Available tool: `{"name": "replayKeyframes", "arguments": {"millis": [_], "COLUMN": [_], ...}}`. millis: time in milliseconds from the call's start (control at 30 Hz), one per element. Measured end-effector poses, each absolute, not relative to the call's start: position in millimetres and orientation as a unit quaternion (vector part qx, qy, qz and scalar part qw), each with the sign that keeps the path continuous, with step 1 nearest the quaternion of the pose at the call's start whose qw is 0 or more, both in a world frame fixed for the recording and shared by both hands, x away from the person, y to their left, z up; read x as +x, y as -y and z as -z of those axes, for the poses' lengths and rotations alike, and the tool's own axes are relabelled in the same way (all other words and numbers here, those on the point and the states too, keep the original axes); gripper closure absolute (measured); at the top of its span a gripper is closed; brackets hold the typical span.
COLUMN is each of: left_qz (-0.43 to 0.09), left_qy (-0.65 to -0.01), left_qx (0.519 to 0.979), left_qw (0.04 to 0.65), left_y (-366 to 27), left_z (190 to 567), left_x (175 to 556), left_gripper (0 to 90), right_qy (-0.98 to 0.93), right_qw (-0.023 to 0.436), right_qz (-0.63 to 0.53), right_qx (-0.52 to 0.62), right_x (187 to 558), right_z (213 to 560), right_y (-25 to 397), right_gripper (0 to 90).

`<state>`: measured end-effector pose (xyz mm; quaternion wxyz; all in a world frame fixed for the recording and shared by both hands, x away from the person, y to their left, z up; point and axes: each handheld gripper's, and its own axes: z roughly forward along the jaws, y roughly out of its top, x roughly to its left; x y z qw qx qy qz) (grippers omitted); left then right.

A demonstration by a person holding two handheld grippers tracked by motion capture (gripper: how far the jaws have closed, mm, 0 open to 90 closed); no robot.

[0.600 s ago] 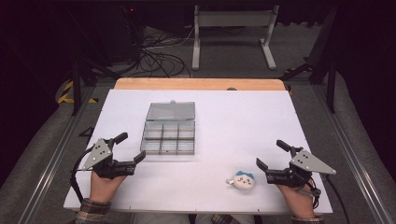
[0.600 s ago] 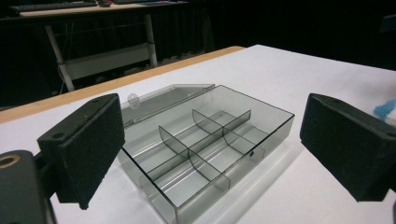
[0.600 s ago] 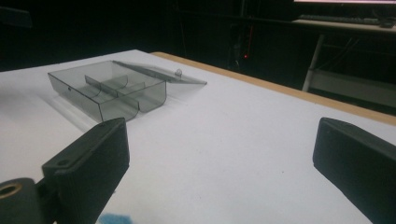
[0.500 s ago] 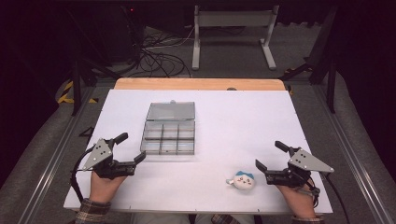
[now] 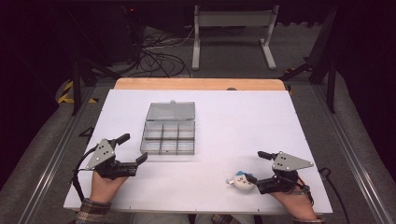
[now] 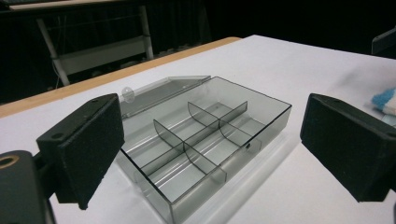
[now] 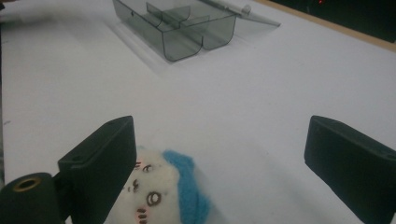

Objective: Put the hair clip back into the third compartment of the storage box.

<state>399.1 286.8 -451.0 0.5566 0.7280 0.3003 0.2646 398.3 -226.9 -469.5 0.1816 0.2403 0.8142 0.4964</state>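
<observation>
Right gripper view, plush toy [image 7: 163, 193] with drawn face, no readable writing

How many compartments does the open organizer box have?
6: the clear organizer box holds two rows of three, one row beside the hinged lid, one nearer the person. All look empty.

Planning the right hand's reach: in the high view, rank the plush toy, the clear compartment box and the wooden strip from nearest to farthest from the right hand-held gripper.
1. Small white-and-blue plush toy, just left of the right hand-held gripper.
2. Clear grey plastic compartment box, mid-table, farther left.
3. Long wooden strip, along the table's far edge.
</observation>
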Motion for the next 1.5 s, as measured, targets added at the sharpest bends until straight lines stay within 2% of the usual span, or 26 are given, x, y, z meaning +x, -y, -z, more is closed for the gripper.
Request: {"name": "replayKeyframes", "arguments": {"millis": [500,767,867,967,1133,1500], "left_qz": [-0.249,-0.251,-0.247,-0.251,-0.247,-0.257], "left_qy": [-0.294,-0.291,-0.293,-0.291,-0.297,-0.3], "left_qx": [0.746,0.749,0.749,0.748,0.745,0.746], "left_qw": [0.544,0.54,0.541,0.541,0.544,0.536], "left_y": [-277.3,-276.8,-276.8,-277.1,-276.5,-274.3], "left_z": [455.4,455.4,455.8,455.6,455.6,456.4], "left_x": [401.8,402.4,402.3,402.8,401.7,402.7], "left_gripper": [6.3,6.3,6.3,6.3,6.3,5.8], "right_qy": [-0.873,-0.891,-0.894,-0.896,-0.895,-0.868], "right_qw": [0.126,0.105,0.104,0.103,0.104,0.141], "right_qz": [-0.428,-0.401,-0.395,-0.391,-0.392,-0.418], "right_qx": [0.197,0.186,0.183,0.184,0.186,0.228], "right_x": [397.6,397.7,397.6,397.7,397.5,401.4], "right_z": [485.7,492.2,493.2,493.6,492.5,483.4], "right_y": [207.4,201.5,200.0,199.4,199.5,191.4], "right_gripper": [13.6,20.3,23.6,32.5,39.7,44.6]}}
